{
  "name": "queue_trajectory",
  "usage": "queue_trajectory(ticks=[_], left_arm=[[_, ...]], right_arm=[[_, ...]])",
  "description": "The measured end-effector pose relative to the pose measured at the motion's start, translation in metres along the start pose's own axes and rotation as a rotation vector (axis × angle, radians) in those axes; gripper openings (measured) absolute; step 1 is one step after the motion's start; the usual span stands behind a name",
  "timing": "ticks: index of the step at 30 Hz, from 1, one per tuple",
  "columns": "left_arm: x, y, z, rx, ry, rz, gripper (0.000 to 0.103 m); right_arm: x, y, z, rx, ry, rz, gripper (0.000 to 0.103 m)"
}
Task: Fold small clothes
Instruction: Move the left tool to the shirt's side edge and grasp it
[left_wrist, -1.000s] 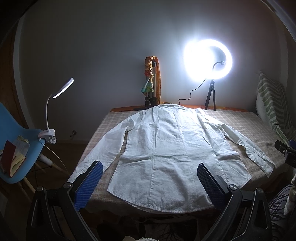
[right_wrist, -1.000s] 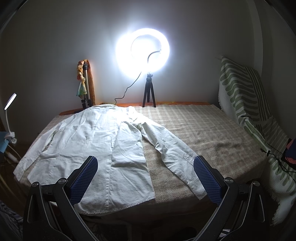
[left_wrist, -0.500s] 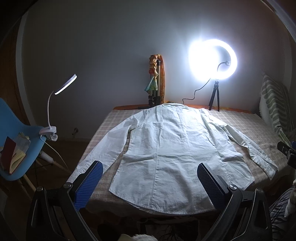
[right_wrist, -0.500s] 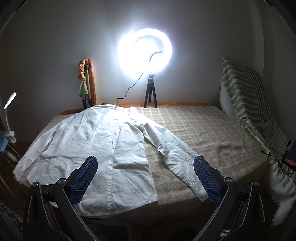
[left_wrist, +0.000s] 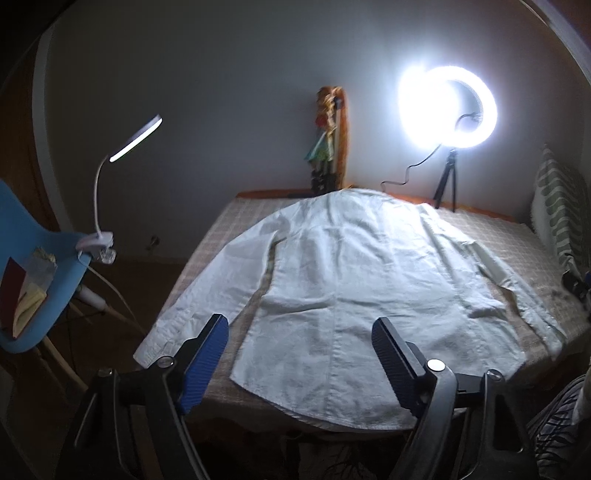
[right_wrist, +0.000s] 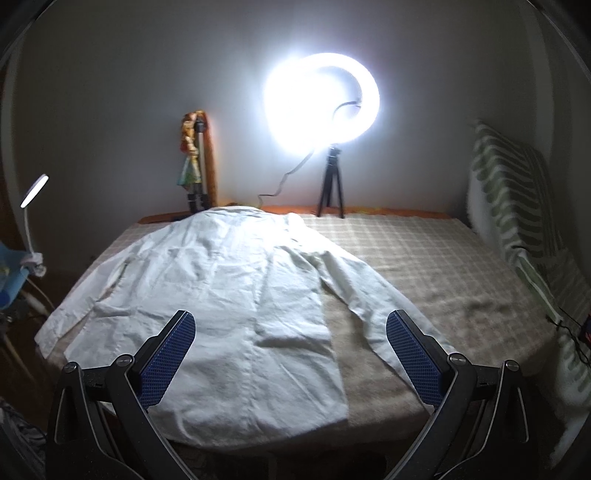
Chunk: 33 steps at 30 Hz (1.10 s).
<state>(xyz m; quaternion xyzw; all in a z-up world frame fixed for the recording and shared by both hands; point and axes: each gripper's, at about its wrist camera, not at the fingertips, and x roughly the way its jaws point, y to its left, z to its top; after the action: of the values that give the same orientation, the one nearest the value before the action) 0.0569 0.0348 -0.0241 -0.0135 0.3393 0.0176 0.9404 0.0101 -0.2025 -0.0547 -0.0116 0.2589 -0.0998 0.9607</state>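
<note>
above the near hem of the flat white shirt (left_wrist: 354, 295), both the left claw (left_wrist: 299, 350) and the right claw (right_wrist: 291, 343) hang open and empty; pinching a sleeve cuff and the hem corner together should give a straight first fold.

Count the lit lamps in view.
2: a round white ring light on a black tripod at the table's far edge, and a white gooseneck clip lamp clamped to the blue chair, left. More may sit off-frame.
</note>
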Motion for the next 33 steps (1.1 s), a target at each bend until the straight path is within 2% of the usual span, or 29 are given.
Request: queue_trajectory(ticks=[2, 6, 9, 12, 14, 17, 19, 20, 24, 28, 33], left_arm=[[0.013, 0.013, 0.001, -0.008, 0.017, 0.019, 0.074], [0.028, 0.037, 0.003, -0.007, 0.013, 0.054, 0.068], [0.042, 0.061, 0.006, 0.001, 0.02, 0.113, 0.068], [0.059, 0.084, 0.009, -0.002, 0.047, 0.137, 0.063], [0.07, 0.098, 0.012, -0.009, 0.069, 0.136, 0.063], [0.093, 0.121, 0.017, -0.034, 0.128, 0.086, 0.062], [0.11, 0.138, 0.019, -0.089, 0.171, 0.064, 0.052], [0.122, 0.146, 0.02, -0.114, 0.2, 0.059, 0.044], [0.152, 0.164, 0.02, -0.137, 0.266, 0.068, 0.041], [0.171, 0.165, 0.016, -0.083, 0.29, 0.078, 0.041], [0.198, 0.185, 0.003, -0.138, 0.381, 0.061, 0.036]], right_arm=[[0.004, 0.005, 0.004, 0.011, -0.023, 0.043, 0.103], [0.019, 0.019, 0.018, 0.039, -0.067, 0.199, 0.103], [0.031, 0.04, 0.03, -0.012, -0.081, 0.223, 0.103], [0.043, 0.063, 0.042, -0.061, -0.089, 0.283, 0.103], [0.051, 0.076, 0.049, -0.066, -0.108, 0.318, 0.103], [0.062, 0.094, 0.06, -0.071, -0.137, 0.369, 0.103], [0.073, 0.11, 0.069, -0.096, -0.125, 0.382, 0.103], [0.076, 0.117, 0.071, -0.11, -0.116, 0.38, 0.103], [0.094, 0.136, 0.074, -0.165, -0.03, 0.396, 0.103], [0.099, 0.135, 0.065, -0.169, -0.006, 0.429, 0.103], [0.121, 0.131, 0.06, -0.135, 0.043, 0.44, 0.103]])
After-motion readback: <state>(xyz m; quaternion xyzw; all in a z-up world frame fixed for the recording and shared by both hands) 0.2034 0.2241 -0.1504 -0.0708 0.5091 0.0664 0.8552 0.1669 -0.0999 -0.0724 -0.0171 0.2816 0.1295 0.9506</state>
